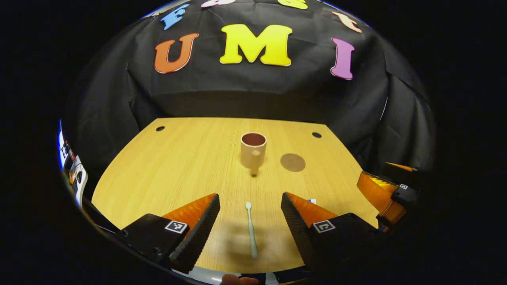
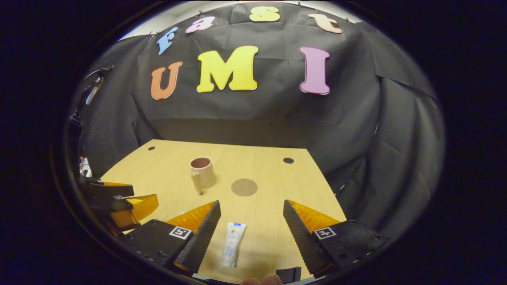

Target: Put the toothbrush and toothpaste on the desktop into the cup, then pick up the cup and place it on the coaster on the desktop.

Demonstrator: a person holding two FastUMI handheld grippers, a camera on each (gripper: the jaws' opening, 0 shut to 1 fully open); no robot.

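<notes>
A pale toothbrush [image 1: 251, 229] lies on the wooden desk [image 1: 178, 166], head pointing away, between the fingers of my open left gripper [image 1: 250, 204], which hovers over it. A beige cup [image 1: 253, 151] with a dark inside stands upright mid-desk, handle toward me, and a round brown coaster [image 1: 292, 162] lies just to its right. In the right gripper view a white toothpaste tube [image 2: 233, 244] lies between the fingers of my open right gripper [image 2: 251, 209]. The cup [image 2: 202, 173] and coaster [image 2: 244, 187] stand farther off. The right gripper [image 1: 386, 192] appears at the left gripper view's right edge, the left gripper [image 2: 119, 206] at the right gripper view's left.
Two small dark holes [image 1: 160, 128] [image 1: 316, 135] mark the desk's far corners. Black cloth walls close the back and right sides. Some equipment [image 1: 73, 170] hangs off the desk's left edge. Bare desk lies left of the cup.
</notes>
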